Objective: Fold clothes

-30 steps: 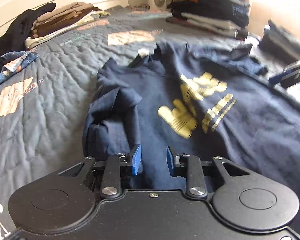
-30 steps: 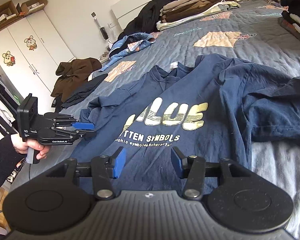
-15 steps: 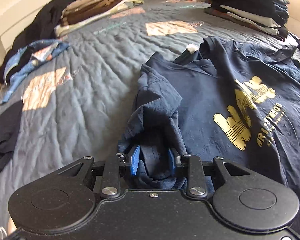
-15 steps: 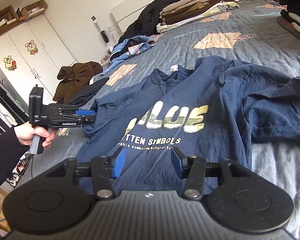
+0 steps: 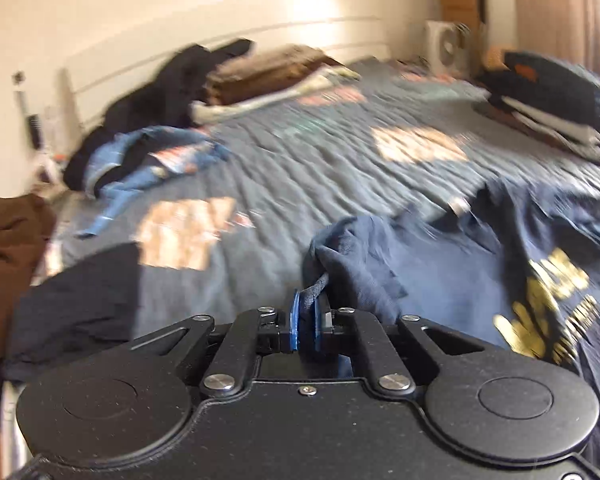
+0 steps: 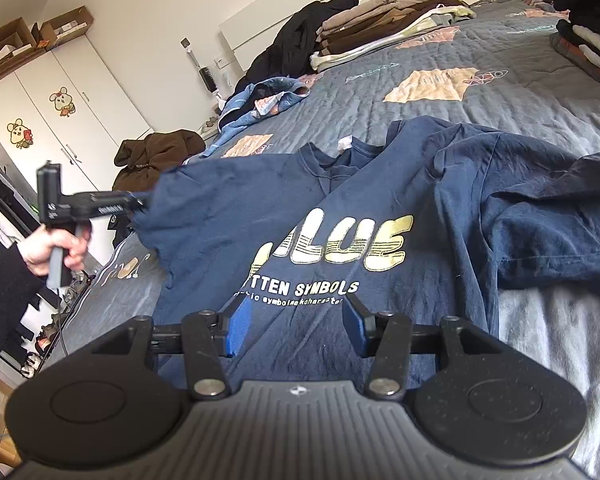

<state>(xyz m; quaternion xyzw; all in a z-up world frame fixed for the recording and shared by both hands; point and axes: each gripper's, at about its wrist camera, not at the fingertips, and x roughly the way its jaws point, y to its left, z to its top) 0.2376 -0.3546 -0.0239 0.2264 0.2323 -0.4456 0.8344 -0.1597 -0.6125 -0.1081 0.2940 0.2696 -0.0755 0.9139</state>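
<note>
- The navy T-shirt lay print-up across the near part of the bed, its collar toward the far headboard and its gold lettering readable from the near edge.
- The left gripper had its jaws pinched nearly shut on the end of the shirt's left sleeve; a thin bunch of navy cloth showed between the blue pads.
- In the right wrist view that sleeve was lifted clear of the quilt and drawn out to the left, likely so it could be carried across the chest as a fold.
- The hand on the left gripper's handle hung out past the left edge of the bed.
- The right gripper hovered over the near hem with its jaws wide apart and nothing between them; the cloth showed through the gap, well placed to pin or take the hem.
- The shirt's right sleeve lay rumpled on the quilt, partly doubled over itself.
- Open quilt stretched beyond the collar, so a fold toward the middle had room.
- Folded stacks stood at the far headboard and another pile at the far right, both well apart from the shirt.
- A loose blue garment and a brown one lay at the far left, near the lifted sleeve's side but not touching it.
</note>
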